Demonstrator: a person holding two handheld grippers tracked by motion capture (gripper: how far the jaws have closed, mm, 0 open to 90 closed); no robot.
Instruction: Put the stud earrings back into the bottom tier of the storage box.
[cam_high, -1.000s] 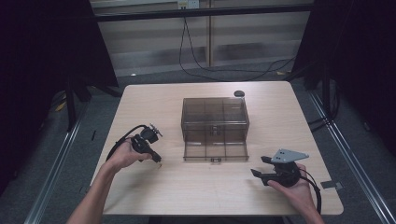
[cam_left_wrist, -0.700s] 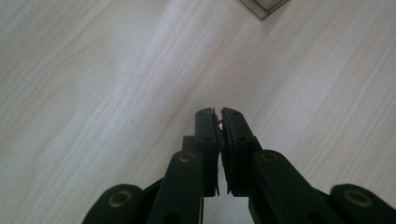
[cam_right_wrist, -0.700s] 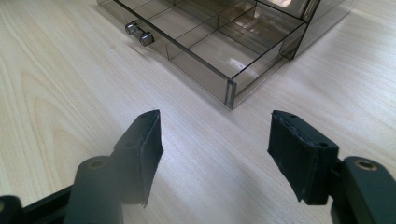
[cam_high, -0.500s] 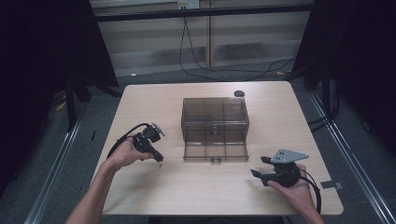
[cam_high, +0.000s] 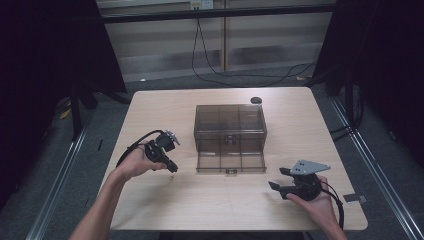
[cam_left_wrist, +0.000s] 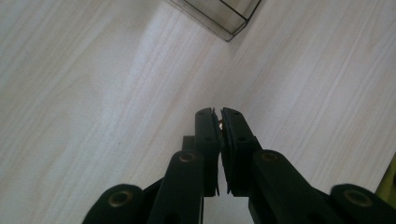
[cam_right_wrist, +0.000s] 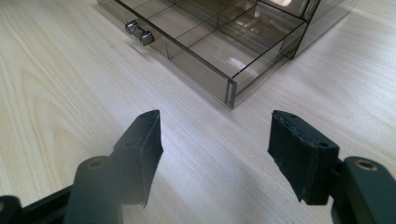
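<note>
left gripper (cam_high: 171, 167): jaws pressed together on a small brass-coloured bit (cam_left_wrist: 219, 124), low over the table (cam_high: 150, 200).
right gripper (cam_high: 278, 179): jaws wide apart, holding nothing.
drawer (cam_high: 230, 161): pulled out of the smoky box (cam_high: 230, 120), just ahead of the right gripper, off to the left gripper's side.
change: hardly any since a second ago; both hands hold their spots.
meaning: likely the bit goes into a drawer compartment next.

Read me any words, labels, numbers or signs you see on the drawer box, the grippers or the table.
No readable text.
Smoky drawer box: no label.
Left hand-held gripper and right hand-held gripper: no markings.
Small plate on the far wall: too blurred to read.
</note>
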